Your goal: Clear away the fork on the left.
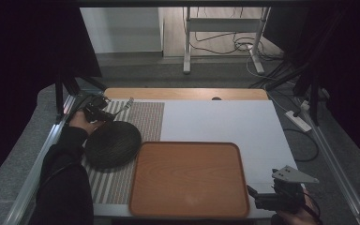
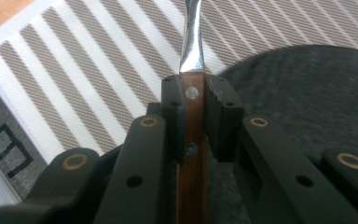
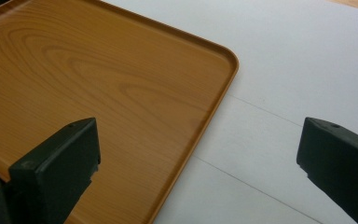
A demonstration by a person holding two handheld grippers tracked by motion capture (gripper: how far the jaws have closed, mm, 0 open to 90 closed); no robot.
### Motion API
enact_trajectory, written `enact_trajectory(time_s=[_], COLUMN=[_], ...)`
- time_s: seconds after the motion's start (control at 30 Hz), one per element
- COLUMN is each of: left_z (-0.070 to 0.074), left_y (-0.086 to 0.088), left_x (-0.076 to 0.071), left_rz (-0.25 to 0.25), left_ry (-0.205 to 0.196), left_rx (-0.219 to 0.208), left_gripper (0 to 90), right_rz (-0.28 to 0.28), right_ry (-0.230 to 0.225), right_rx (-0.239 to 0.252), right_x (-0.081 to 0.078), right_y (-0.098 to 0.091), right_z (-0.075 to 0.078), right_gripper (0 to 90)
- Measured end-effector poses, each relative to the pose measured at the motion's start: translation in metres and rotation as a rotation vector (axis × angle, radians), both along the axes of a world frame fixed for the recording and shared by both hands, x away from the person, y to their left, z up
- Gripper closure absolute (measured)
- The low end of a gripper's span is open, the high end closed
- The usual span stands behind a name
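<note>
Left gripper is sitting over the far-left corner of the worktop, clenched on a knife whose blade is sticking out past the jaws toward the far edge, above the striped placemat. A dark round mat is lying just on the near side of it, overlapping the placemat. Right gripper is hovering at the near-right corner, just beside the wooden tray's right rim, jaws spread, holding nothing.

Left gripper view: left gripper is clamping the knife handle, wooden with two rivets, pads pressing both sides; steel blade is running straight out ahead over the placemat, round mat at right.

Right gripper view: right gripper is standing wide apart, released; tray corner is lying under the left jaw, white worktop under the right one.
</note>
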State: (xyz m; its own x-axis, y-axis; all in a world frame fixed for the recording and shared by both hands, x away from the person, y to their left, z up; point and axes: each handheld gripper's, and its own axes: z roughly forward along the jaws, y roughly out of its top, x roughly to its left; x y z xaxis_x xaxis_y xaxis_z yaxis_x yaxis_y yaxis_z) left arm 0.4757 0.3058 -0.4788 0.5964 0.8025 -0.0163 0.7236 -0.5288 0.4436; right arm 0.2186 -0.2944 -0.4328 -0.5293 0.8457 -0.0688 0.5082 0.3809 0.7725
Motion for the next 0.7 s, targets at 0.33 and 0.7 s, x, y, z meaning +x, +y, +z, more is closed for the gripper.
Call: enact_trajectory(time_s=[0.33, 0.7], left_z=[0.000, 0.003], left_y=[-0.014, -0.023], left_x=[-0.032, -0.078], left_rz=[-0.029, -0.036], left_ry=[0.037, 0.048], left_rx=[-0.025, -0.077], left_gripper=[78.2, 78.2], right_rz=[0.003, 0.004], right_ry=[-0.004, -0.012], right_rx=[-0.003, -0.008], right_x=[0.000, -0.002], right_y=[0.000, 0.001], right_z=[0.000, 0.000], right_gripper=[0.0, 0.0])
